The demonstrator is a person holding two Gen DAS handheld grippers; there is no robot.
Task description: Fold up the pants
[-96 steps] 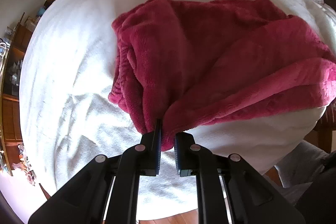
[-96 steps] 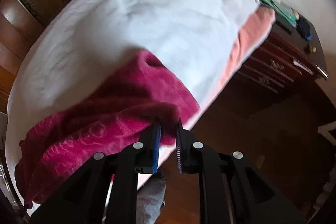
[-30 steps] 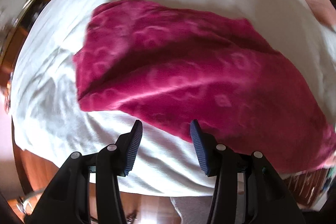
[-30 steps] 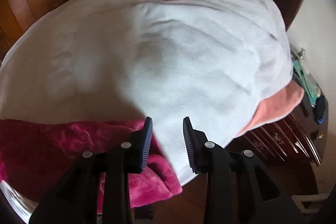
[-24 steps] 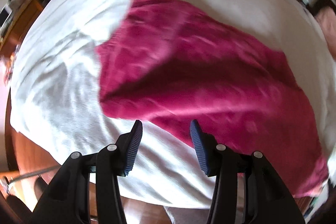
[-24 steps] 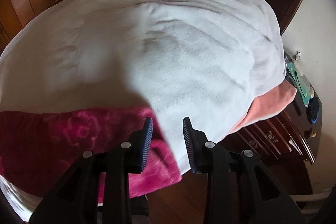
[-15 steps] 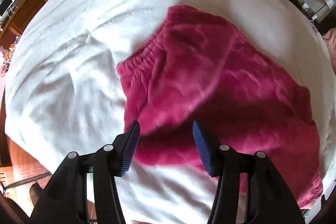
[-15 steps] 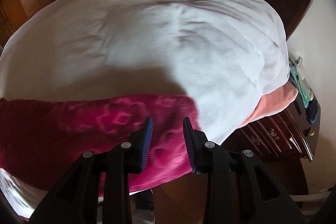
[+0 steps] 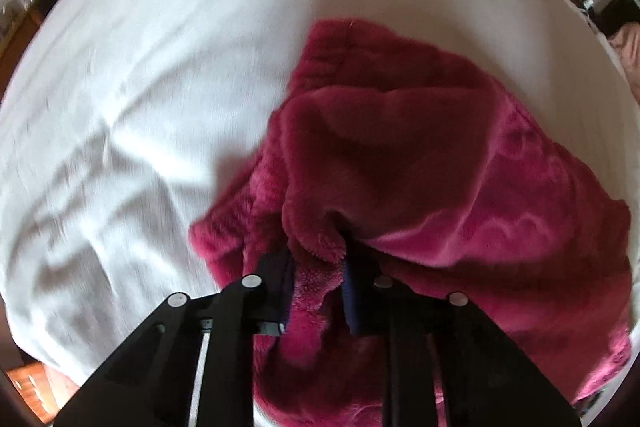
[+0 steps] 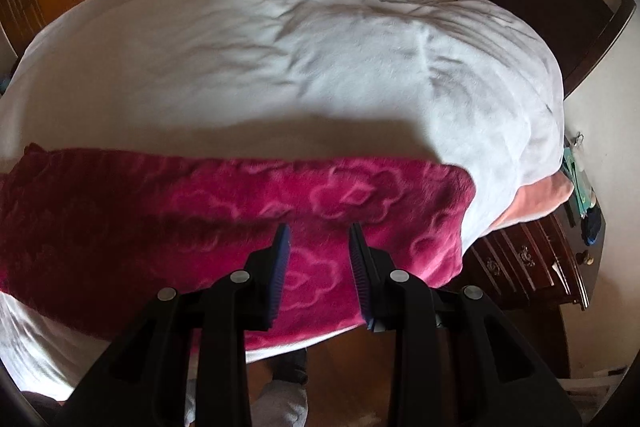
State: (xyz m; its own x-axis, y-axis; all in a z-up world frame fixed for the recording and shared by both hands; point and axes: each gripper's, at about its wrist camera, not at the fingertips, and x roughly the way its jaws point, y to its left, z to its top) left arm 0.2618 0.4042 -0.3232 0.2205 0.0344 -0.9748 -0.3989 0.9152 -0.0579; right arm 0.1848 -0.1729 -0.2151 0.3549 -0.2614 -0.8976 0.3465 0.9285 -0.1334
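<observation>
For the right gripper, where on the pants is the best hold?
The pants lie flat along the bed's near edge, their right end stopping just right of the open right gripper. Probably best: pinch that end's near corner, coming in low from the bedside, where the hem is free.

Both wrist views look down, close, sharing pants (image 9: 420, 155) (bed (image 10: 280, 59) beneath).

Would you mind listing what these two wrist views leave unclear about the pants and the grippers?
- Left wrist view: the left gripper fingertips are buried in the pants, so the grip cannot be confirmed.
- Left wrist view: motion blur smears the white bedcover and the waistband detail.
- Right wrist view: the pants' left end is cut off by the frame edge.
- Right wrist view: the right gripper is open above the fabric; contact is unclear.
</observation>
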